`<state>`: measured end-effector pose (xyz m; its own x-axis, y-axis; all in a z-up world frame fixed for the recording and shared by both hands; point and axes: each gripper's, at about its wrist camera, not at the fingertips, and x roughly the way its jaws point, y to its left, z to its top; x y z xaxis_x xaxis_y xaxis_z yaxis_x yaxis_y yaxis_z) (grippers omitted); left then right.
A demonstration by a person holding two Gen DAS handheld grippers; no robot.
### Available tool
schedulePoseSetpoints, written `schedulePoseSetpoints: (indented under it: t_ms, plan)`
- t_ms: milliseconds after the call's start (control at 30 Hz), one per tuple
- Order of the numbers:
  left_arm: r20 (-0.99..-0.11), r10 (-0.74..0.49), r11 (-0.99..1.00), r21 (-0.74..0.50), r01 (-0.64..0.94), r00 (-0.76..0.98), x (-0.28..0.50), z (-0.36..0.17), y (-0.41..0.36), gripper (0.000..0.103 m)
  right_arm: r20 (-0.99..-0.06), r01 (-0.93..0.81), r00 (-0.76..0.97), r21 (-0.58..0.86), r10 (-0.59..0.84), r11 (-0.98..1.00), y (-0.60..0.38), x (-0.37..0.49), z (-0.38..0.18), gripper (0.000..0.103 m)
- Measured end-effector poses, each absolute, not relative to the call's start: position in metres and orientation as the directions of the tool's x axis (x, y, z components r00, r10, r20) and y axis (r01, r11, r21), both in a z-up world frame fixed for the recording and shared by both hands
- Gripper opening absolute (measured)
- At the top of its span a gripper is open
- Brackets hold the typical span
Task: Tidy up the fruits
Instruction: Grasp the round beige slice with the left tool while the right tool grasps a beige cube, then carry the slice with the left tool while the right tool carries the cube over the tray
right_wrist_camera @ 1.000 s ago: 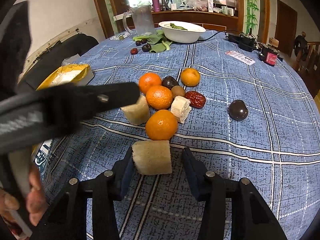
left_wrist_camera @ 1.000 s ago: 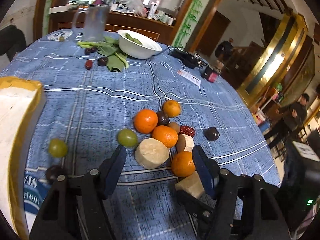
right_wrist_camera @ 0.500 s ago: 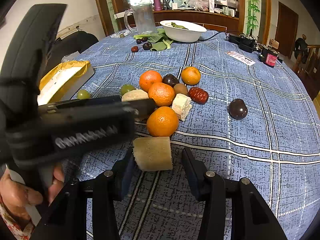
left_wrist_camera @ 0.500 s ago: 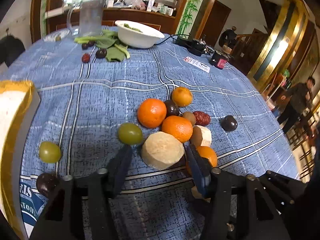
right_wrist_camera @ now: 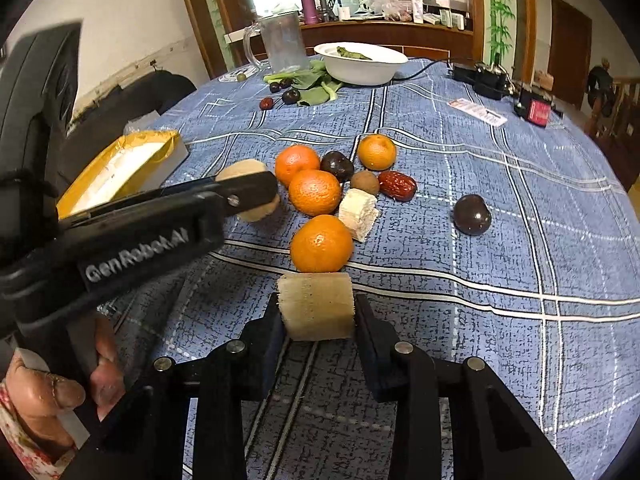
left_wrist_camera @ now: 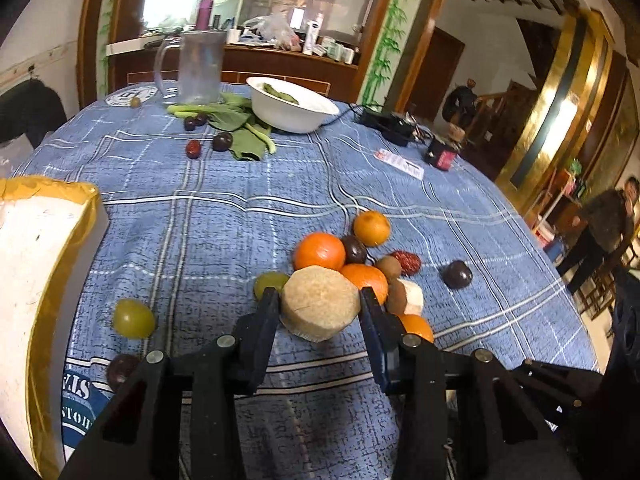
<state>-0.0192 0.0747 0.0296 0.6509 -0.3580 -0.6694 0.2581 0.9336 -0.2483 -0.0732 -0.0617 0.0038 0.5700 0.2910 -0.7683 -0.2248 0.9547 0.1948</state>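
Observation:
My left gripper (left_wrist_camera: 318,298) is shut on a round beige cut chunk (left_wrist_camera: 320,308), at the near edge of the fruit pile. Behind it lie oranges (left_wrist_camera: 320,250), a dark plum (left_wrist_camera: 457,275), a red date (left_wrist_camera: 407,261), kiwis and a white chunk (left_wrist_camera: 412,298). Two green grapes (left_wrist_camera: 133,318) sit to the left. My right gripper (right_wrist_camera: 318,306) has its jaws closing, the pads touching both sides of a squarish beige chunk (right_wrist_camera: 316,308) just in front of an orange (right_wrist_camera: 321,243). In the right wrist view, the left gripper's finger (right_wrist_camera: 248,192) crosses in from the left.
A yellow-rimmed box (left_wrist_camera: 40,248) stands at the left edge. At the far side are a white bowl (left_wrist_camera: 292,108), a clear pitcher (left_wrist_camera: 200,68), green leaves and small dark fruits. Black electronics (left_wrist_camera: 388,124) lie at the back right. A person (left_wrist_camera: 604,224) stands beyond the table.
The left jaws have closed from wide open onto the round chunk. The right jaws have narrowed onto the squarish chunk, and the right hand has stayed put.

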Motion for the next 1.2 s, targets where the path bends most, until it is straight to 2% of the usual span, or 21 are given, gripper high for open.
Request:
schedulePoseSetpoints:
  t_ms: [67,333,567,767,900,1100,1200]
  plan:
    - [-0.663,-0.363,0.932,-0.267,0.247,0.655,-0.018,0.031,0.080,0.039,-0.766,-0.198,0.562,0.241,0.311,0.950,-0.067,-0.073,0.003,0.036]
    - [-0.627,-0.403,0.914,-0.319,0.252,0.667,-0.025,0.039,0.088,0.039,-0.779,-0.144,0.565,0.233,0.273,0.962,-0.072,-0.106,0.008,0.036]
    - [-0.618,-0.416,0.905,-0.353,0.238,0.667,-0.052,0.060,0.114,0.039,-0.730,-0.140,0.644,0.182,0.230,0.973,-0.076,-0.135,0.055,0.036]
    - [-0.574,-0.316,0.939,-0.303,0.162,0.756,-0.103,0.095,0.167,0.039,-0.691,-0.193,0.661,0.218,0.291,0.957,-0.050,-0.143,0.073,0.036]
    - [-0.567,-0.194,0.962,-0.268,0.043,0.801,-0.128,0.109,0.210,0.040,-0.678,-0.273,0.643,0.230,0.355,0.934,-0.012,-0.143,0.082,0.037]
    - [-0.597,-0.016,0.947,-0.266,-0.179,0.802,-0.147,0.102,0.289,0.040,-0.654,-0.404,0.610,0.230,0.448,0.885,0.046,-0.140,0.095,0.037]
    - [-0.619,0.014,0.930,-0.281,-0.239,0.785,-0.148,0.092,0.313,0.040,-0.660,-0.456,0.585,0.214,0.471,0.864,0.079,-0.133,0.094,0.037]
